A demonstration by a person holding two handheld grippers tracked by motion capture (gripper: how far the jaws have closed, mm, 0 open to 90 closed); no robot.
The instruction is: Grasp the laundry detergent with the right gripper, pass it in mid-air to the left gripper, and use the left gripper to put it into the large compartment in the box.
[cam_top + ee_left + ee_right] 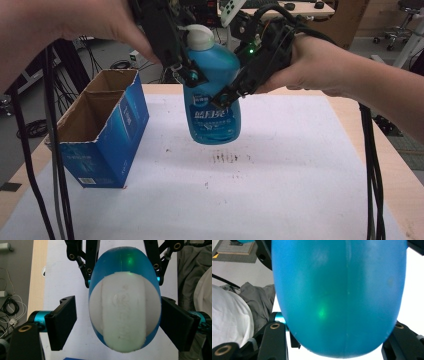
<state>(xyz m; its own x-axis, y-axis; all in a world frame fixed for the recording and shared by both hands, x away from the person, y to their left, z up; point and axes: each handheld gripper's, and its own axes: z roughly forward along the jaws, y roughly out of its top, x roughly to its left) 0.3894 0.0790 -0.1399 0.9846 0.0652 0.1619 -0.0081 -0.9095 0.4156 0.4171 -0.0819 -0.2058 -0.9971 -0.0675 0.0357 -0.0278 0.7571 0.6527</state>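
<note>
So the blue bottle (212, 90) is hanging in the air above the white surface (280, 185), well clear of it, with the open box (100, 132) sitting off to its left, apart from it. The right claw (235, 92) is doing the carrying: it's clamping the bottle body from the right side, and in the right gripper view the bottle (339, 297) is pressing right up between the jaws. The left claw (186, 70) is hovering around the bottle's shoulder near the white cap (201, 37), but in the left gripper view its jaws are standing apart, one finger (62, 322) clearly off the plastic with a gap showing and the other just beside or maybe touching the far side, so I'm calling it spread, not gripping. What's worrying me: the bottle looks full-ish and smooth and rounded, and it's being held by one claw on a curved wall, tilting a little. If that grip is sliding or the hand is twisting, the bottle could be rotating in the jaws and dropping onto the surface. If the left claw is closing off-centre on the cap (123, 315), it could be shoving the bottle sideways out of the right one. And swinging toward the box, the bottle's bottom could be catching the cardboard rim and tipping the box.
</note>
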